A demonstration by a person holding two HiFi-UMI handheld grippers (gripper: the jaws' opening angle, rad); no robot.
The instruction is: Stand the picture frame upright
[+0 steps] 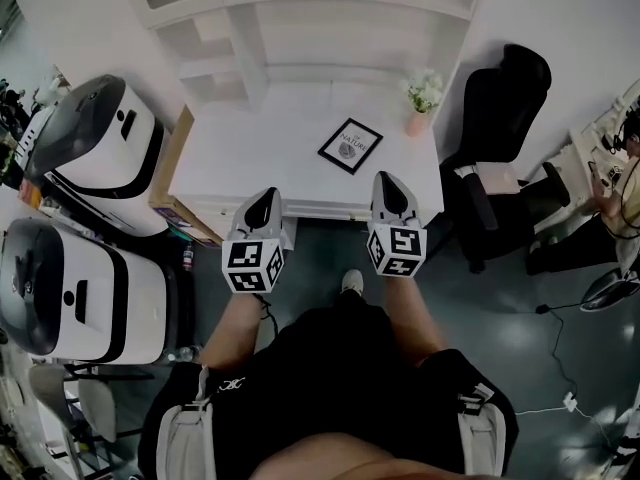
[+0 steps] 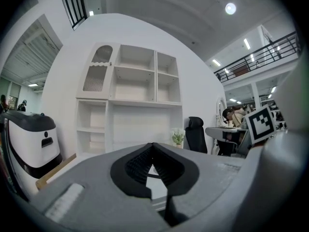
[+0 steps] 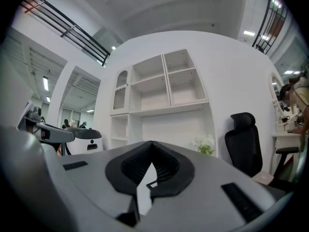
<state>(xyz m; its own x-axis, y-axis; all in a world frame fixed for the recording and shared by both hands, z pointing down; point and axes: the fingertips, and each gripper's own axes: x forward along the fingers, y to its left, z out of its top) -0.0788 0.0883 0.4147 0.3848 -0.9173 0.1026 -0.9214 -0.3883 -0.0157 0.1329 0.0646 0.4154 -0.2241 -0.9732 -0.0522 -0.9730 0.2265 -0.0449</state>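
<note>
On the white desk [image 1: 250,143], right of centre, the picture frame [image 1: 350,146] lies flat, face up, turned at an angle to the desk edge. It is well apart from both grippers. At the desk's back right corner, just beyond the frame, a small pink vase [image 1: 416,122] holds white flowers [image 1: 424,90] with green leaves. A white shelf unit [image 1: 300,18] with open compartments rises behind the desk. The left gripper [image 1: 268,198] and right gripper [image 1: 388,181] hover side by side over the near desk edge. Both have jaws clenched together with nothing between them. A black chair [image 1: 505,108] stands to the right of the desk.
</note>
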